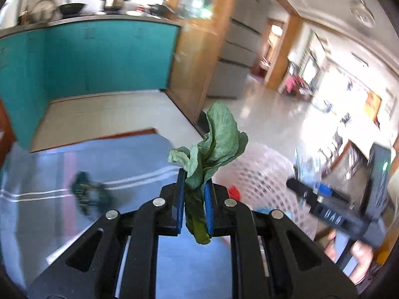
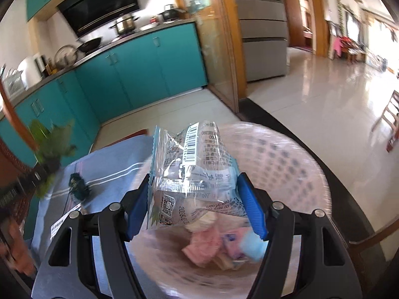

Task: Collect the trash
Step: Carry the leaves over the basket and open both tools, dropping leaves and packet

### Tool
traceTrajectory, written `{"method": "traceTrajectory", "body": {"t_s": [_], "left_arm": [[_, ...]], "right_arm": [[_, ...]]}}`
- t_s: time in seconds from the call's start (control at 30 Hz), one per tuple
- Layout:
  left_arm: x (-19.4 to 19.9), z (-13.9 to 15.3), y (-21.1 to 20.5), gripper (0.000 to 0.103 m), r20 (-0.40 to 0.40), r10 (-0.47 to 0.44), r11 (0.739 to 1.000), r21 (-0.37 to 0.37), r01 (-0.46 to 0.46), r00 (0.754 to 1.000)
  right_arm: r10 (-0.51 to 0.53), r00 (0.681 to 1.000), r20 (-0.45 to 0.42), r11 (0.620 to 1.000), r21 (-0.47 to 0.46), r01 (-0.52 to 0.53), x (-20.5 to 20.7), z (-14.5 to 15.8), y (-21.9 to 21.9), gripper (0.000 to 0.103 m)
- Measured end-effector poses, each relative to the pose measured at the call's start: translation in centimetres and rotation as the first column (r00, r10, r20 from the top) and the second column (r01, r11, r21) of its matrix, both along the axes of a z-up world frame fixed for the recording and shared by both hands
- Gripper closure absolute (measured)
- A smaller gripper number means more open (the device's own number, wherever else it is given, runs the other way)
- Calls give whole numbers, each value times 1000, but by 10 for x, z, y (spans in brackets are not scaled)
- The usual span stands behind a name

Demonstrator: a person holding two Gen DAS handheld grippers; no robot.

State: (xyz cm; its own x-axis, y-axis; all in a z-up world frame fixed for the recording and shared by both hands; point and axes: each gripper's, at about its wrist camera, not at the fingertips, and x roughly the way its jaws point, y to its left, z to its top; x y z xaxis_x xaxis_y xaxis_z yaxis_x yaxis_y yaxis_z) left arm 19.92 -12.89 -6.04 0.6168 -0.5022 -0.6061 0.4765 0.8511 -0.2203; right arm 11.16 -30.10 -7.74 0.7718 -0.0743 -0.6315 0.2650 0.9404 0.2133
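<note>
Left claw point(image 1: 195, 206) pinching wilted green leaf point(image 1: 214, 144); right claw point(image 2: 197, 209) gripping crinkled clear wrapper point(image 2: 192, 167).

Open mouth of the white perforated plastic basket point(image 2: 286, 159) unobstructed from above, pink and blue wrappers point(image 2: 224, 246) crowding its bottom, blue striped cloth-covered surface point(image 2: 112, 157) mostly bare, one dark crumpled wrapper point(image 2: 78, 183) lying mid-cloth, teal kitchen cabinets point(image 2: 139, 64) walling the far side.

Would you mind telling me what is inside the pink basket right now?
Inside the pink basket lie blurred scraps: a pink piece, a pale blue piece and a small printed wrapper. The clear wrapper in the right tool hides the basket's near-left floor.
</note>
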Motion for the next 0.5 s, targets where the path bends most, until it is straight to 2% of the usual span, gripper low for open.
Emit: {"method": "traceTrajectory", "body": {"t_s": [0.07,0.2,0.3,0.37,0.5], "left_arm": [[-3,-10,-28,88,-4,-38,999,35,38,999],[-8,-30,-77,88,-50,-132,990,40,134,990],[-17,-41,-102,81,-64,-179,979,89,184,982],[-21,-44,-107,61,-58,-181,975,119,187,982],[-20,-40,-88,47,-34,-119,985,121,123,992]], "right_arm": [[-42,999,-2,998,45,42,-9,-2,-23,35],[-79,997,-8,992,95,80,-22,-7,-49,35],[-85,996,-17,991,100,86,-25,-10,-54,31],[-93,996,-16,988,121,94,-26,-10,-57,25],[-108,994,1,974,200,105,-25,-8,-59,17]]}}
